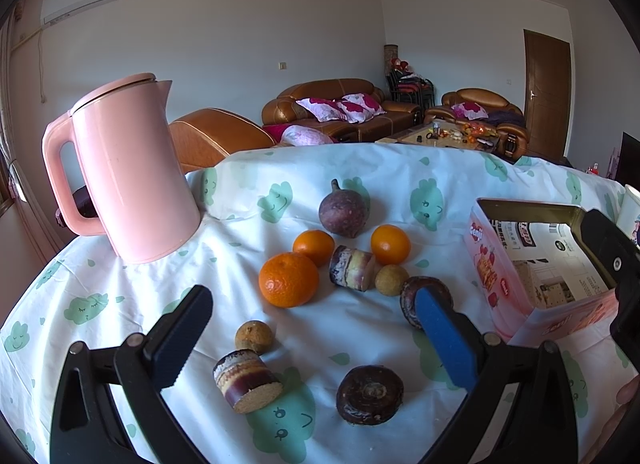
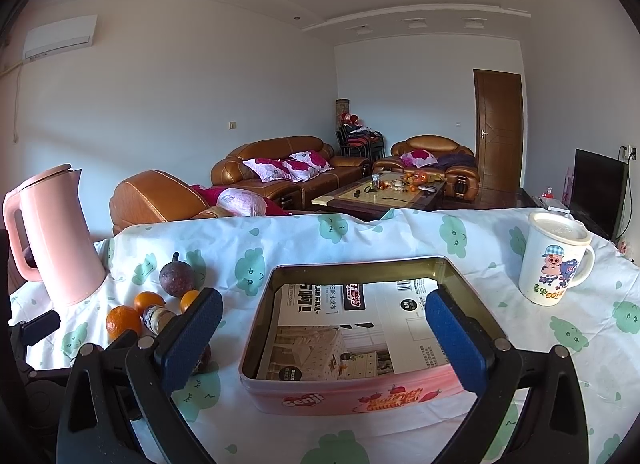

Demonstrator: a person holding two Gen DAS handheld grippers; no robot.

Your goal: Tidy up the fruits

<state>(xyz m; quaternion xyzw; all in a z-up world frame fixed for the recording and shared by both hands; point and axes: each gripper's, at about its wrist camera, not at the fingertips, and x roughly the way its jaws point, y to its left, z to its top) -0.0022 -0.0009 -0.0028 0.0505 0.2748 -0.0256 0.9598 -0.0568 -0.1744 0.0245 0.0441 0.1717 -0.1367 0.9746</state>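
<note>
Fruits lie on the cloth-covered table in the left wrist view: three oranges, the nearest (image 1: 288,279), a purple passion fruit (image 1: 343,212), two sugarcane pieces (image 1: 247,380) (image 1: 352,267), two longans (image 1: 254,337) (image 1: 391,280) and two dark water chestnuts (image 1: 369,394) (image 1: 412,296). My left gripper (image 1: 316,340) is open and empty above the near ones. A pink tin box (image 2: 360,392) lined with printed paper is open; it also shows in the left wrist view (image 1: 496,288). My right gripper (image 2: 322,340) is open and empty over the box's near edge.
A pink kettle (image 1: 128,172) stands at the table's left, also in the right wrist view (image 2: 52,236). A white cartoon mug (image 2: 554,264) with a lid stands right of the box. Sofas and a coffee table lie beyond the table's far edge.
</note>
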